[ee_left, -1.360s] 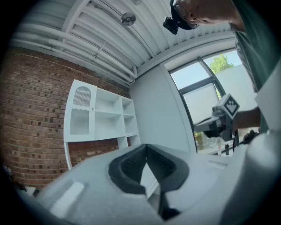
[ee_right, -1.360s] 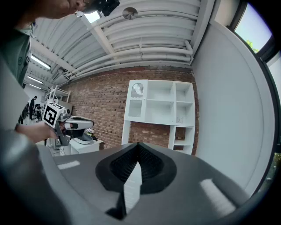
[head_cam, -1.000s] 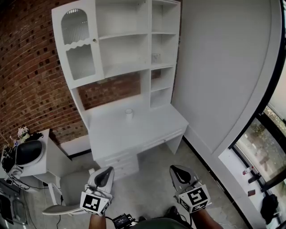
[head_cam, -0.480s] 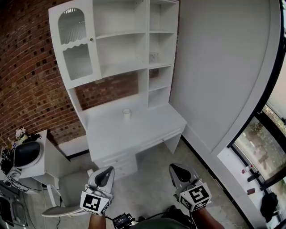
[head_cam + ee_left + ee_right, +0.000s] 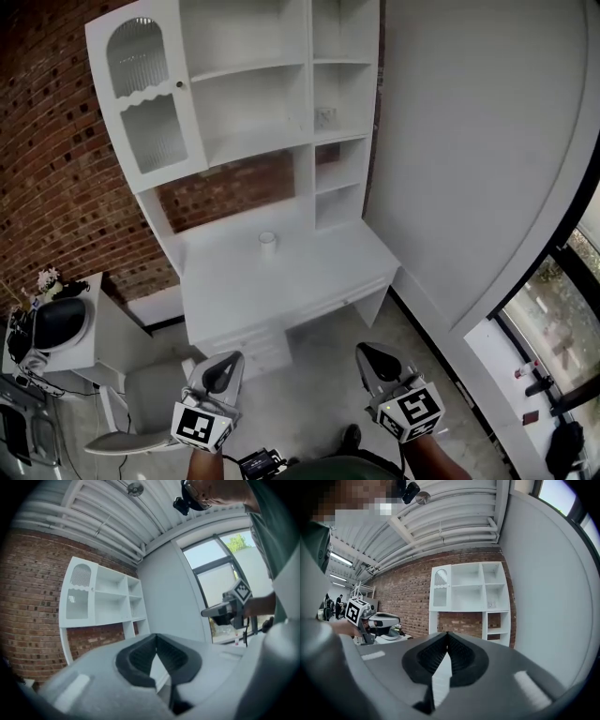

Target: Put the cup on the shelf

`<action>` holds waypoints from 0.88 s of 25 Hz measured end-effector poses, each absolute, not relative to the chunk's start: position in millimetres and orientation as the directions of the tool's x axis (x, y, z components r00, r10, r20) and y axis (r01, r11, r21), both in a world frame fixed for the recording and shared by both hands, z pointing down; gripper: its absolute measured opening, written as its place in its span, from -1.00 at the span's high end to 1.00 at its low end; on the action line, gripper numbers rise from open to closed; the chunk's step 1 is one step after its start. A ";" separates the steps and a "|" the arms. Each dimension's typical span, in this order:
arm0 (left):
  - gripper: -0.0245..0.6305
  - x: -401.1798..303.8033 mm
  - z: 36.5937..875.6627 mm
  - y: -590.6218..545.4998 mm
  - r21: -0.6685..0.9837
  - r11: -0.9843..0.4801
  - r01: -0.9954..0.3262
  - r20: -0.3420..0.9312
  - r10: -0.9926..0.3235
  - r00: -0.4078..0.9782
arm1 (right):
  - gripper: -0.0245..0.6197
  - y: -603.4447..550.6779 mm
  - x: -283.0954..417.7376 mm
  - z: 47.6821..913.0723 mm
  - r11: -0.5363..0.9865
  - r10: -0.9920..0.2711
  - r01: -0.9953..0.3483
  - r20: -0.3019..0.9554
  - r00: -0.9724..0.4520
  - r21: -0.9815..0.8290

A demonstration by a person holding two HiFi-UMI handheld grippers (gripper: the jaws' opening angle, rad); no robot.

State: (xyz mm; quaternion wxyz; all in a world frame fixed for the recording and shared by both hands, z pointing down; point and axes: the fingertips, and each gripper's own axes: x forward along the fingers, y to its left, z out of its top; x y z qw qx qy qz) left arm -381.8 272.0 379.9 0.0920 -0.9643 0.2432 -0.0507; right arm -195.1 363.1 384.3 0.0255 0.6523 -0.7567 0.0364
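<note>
A small white cup (image 5: 268, 243) stands upright on the white desk top (image 5: 281, 277), below the white shelf unit (image 5: 253, 84). Both grippers hang low in the head view, far in front of the desk. My left gripper (image 5: 225, 361) is shut with its jaw tips touching and nothing between them; its own view shows the shelf unit (image 5: 105, 599) far off. My right gripper (image 5: 361, 353) is also shut and empty, and its view looks at the shelf unit (image 5: 471, 592) from a distance.
A glass-fronted cabinet door (image 5: 141, 94) stands open at the shelf unit's left. A small clear object (image 5: 324, 118) sits on a right-hand shelf. A grey chair (image 5: 141, 403) and a side table (image 5: 98, 337) with a dark round device (image 5: 58, 324) stand at the left. A curved white wall (image 5: 469, 169) rises at right.
The head view has shifted slightly, so the shelf unit and desk sit a little differently in frame. Both grippers stay shut and keep their places.
</note>
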 end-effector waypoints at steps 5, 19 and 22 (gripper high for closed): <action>0.92 -344.5 379.1 253.5 -0.196 -0.837 -0.511 0.044 -0.528 0.848 | 0.90 338.7 -151.6 387.0 0.198 -0.977 -0.980 0.078 -0.199 -0.019; 0.92 -257.9 386.3 240.7 -0.224 -0.778 -0.586 0.065 -0.612 0.788 | 0.90 304.8 -57.0 391.8 0.295 -0.954 -0.955 0.045 -0.297 -0.034; 0.92 -249.8 390.4 235.2 -0.225 -0.779 -0.585 0.082 -0.613 0.785 | 0.90 300.1 -48.4 399.5 0.294 -0.953 -0.954 0.058 -0.298 -0.057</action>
